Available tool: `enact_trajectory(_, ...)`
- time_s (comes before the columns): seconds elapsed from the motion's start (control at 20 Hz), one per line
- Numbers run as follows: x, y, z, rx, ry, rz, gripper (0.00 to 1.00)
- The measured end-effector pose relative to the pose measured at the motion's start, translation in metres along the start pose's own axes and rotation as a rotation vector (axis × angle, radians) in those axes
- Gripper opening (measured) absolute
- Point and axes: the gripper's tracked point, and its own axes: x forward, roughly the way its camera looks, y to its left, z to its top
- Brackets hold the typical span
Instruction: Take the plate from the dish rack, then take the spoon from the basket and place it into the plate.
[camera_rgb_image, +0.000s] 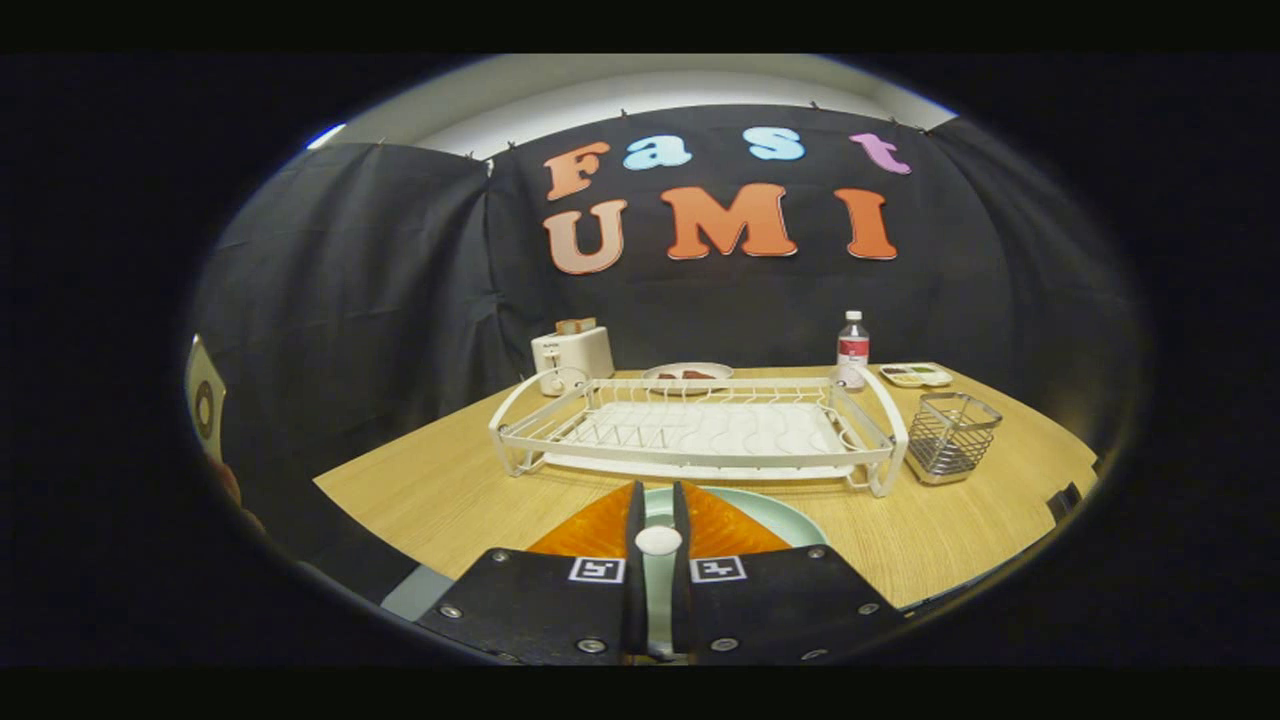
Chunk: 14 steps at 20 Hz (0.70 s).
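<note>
**Spoon pinched above the plate, in front of the dish rack**

The gripper (659, 510) has its two fingers drawn close together and clamped on a spoon (658, 541), whose pale rounded end shows in the narrow gap between them. Directly under and just ahead of the fingers lies the pale green plate (775, 512), flat on the tabletop (450, 490) near its front edge; whether the spoon touches the plate cannot be told.

Beyond the plate stands the white wire dish rack (700, 430), its long side facing the fingers, with a white drip tray under it. Just beside the rack's right end sits a metal mesh basket (950, 436), upright, close to the right edge of the tabletop.

Along the back edge, a white toaster (572, 356) stands toward the left corner, a second plate (688, 374) with something dark on it sits behind the rack's middle, a clear bottle (852, 350) stands behind the rack's right end, and a small flat tray (915, 375) lies just right of the bottle.
</note>
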Motion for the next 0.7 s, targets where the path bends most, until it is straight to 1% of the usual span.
enact_trajectory(0.2,0.006,0.0,-0.003,-0.04,0.001,-0.009,0.09)
enact_trajectory(0.35,0.011,-0.009,-0.031,-0.051,0.089,-0.047,0.17)
enact_trajectory(0.5,0.013,-0.014,-0.044,-0.055,0.126,-0.08,0.23)
enact_trajectory(0.55,0.012,-0.017,-0.041,-0.053,0.124,-0.086,0.29)
enact_trajectory(0.6,0.012,-0.018,-0.037,-0.052,0.114,-0.093,0.41)
enact_trajectory(0.65,0.012,-0.021,-0.032,-0.055,0.104,-0.103,0.48)
enact_trajectory(0.7,0.012,-0.024,-0.027,-0.06,0.093,-0.111,0.59)
